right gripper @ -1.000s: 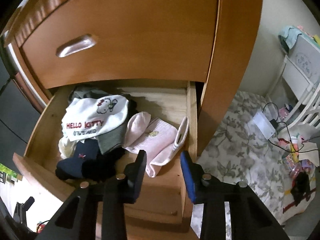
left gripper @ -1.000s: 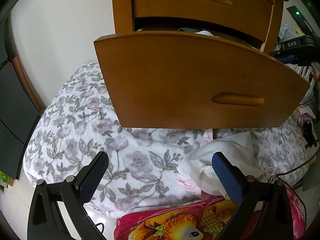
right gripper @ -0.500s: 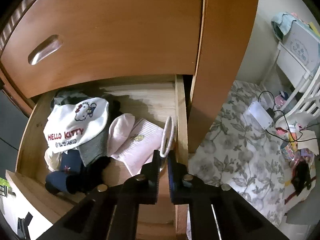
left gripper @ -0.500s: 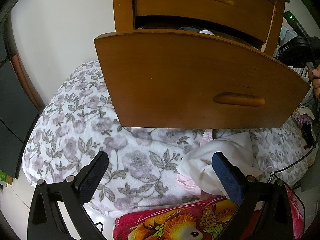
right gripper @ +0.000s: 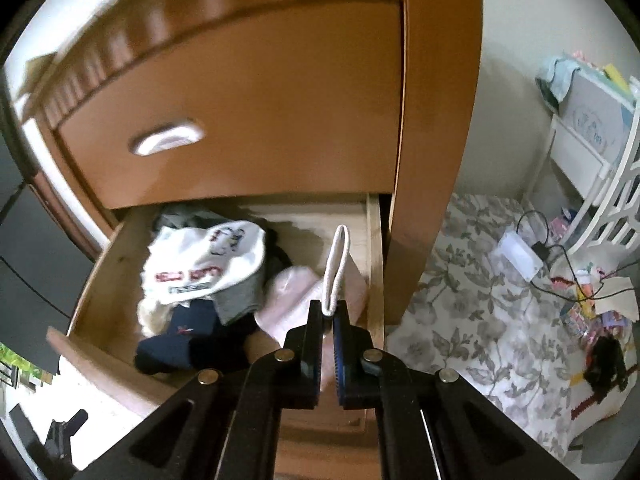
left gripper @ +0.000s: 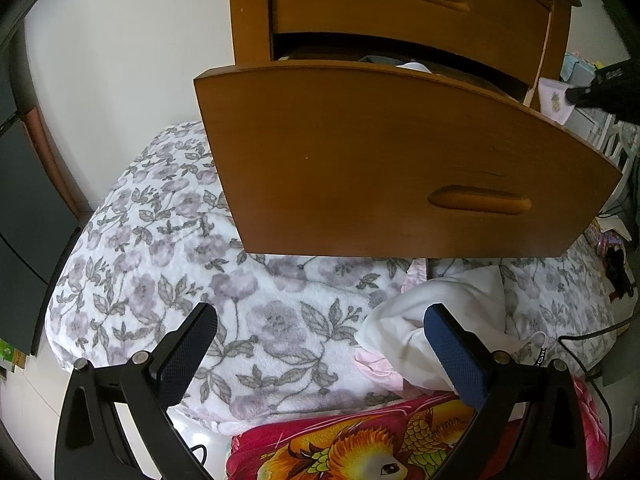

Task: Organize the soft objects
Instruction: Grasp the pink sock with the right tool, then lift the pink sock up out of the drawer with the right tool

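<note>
Pink ribbed sock (right gripper: 344, 280) with a white looped cuff stands lifted at the right side of the open wooden drawer (right gripper: 374, 240), its cuff pinched between the closed right gripper (right gripper: 328, 314). Left gripper (left gripper: 320, 338), spread wide and empty, hovers over the floral blanket (left gripper: 180, 248).

The open drawer (right gripper: 374, 240) has bare floor along its right wall; a clothes heap (right gripper: 204, 272) crowds its left, and the closed upper drawer (right gripper: 248, 120) seemingly overhangs the back.
</note>
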`<control>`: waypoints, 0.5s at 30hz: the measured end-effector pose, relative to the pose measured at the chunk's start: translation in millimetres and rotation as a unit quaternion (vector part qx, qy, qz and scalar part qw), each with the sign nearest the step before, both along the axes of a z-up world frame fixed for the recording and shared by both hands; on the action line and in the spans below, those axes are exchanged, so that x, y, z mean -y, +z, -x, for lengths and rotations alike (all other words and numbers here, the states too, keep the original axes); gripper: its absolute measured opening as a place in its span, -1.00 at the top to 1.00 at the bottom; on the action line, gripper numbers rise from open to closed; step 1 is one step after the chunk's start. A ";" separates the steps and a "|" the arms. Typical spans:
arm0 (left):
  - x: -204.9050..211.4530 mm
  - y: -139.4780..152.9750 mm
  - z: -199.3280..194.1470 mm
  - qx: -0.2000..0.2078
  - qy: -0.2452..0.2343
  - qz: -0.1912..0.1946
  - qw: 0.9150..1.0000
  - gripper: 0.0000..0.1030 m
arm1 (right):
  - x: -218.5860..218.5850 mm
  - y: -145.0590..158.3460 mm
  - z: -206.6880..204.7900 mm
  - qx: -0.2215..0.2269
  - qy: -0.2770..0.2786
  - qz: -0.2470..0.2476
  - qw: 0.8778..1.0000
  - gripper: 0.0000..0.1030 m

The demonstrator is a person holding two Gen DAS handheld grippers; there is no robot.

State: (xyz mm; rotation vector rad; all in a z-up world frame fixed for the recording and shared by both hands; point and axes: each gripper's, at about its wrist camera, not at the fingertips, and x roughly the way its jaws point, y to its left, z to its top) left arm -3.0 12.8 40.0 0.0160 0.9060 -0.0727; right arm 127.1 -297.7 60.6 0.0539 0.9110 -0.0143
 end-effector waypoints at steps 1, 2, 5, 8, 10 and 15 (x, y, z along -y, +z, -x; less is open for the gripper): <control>0.3 0.3 0.1 0.001 0.000 -0.001 1.000 -0.99 | -1.2 5.8 4.6 0.008 0.003 0.000 1.000 0.90; 0.8 0.5 0.2 0.002 0.000 -0.003 1.000 -0.99 | -2.9 11.6 9.6 0.016 0.005 0.000 1.000 0.90; 1.2 0.7 0.3 0.004 0.000 -0.005 1.000 -0.99 | -7.7 27.5 21.7 0.037 0.014 0.000 0.999 0.90; 1.0 1.0 0.5 0.005 0.001 -0.005 1.000 -0.99 | -11.9 42.6 34.5 0.057 0.022 -0.002 0.998 0.90; 0.8 1.3 0.7 0.006 0.002 -0.006 1.000 -0.99 | -14.8 50.4 43.2 0.068 0.027 -0.005 0.997 0.90; 2.0 1.8 1.4 0.007 0.001 -0.011 1.000 -0.99 | -22.2 69.8 65.4 0.095 0.045 -0.008 0.994 0.90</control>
